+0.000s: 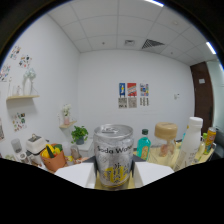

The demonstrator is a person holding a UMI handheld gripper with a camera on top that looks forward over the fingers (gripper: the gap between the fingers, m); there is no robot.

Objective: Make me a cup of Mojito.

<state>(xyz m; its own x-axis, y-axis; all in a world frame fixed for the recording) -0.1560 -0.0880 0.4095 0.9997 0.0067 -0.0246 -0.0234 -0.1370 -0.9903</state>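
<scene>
A silver soda water can (114, 155) with a yellow label band and a pull-tab top stands upright between my two white fingers (75, 173). Both fingers press against its sides, so my gripper (114, 174) is shut on it. The can's base is hidden below the fingers. Everything on the table lies beyond the can.
Beyond the can on the right stand a green bottle (144, 145), a jar with a tan lid (166, 137), a tall white bottle (192, 136) and an orange bottle (210, 138). On the left are an orange bowl of yellow fruit (52, 156), a white appliance (35, 144) and a potted plant (79, 134).
</scene>
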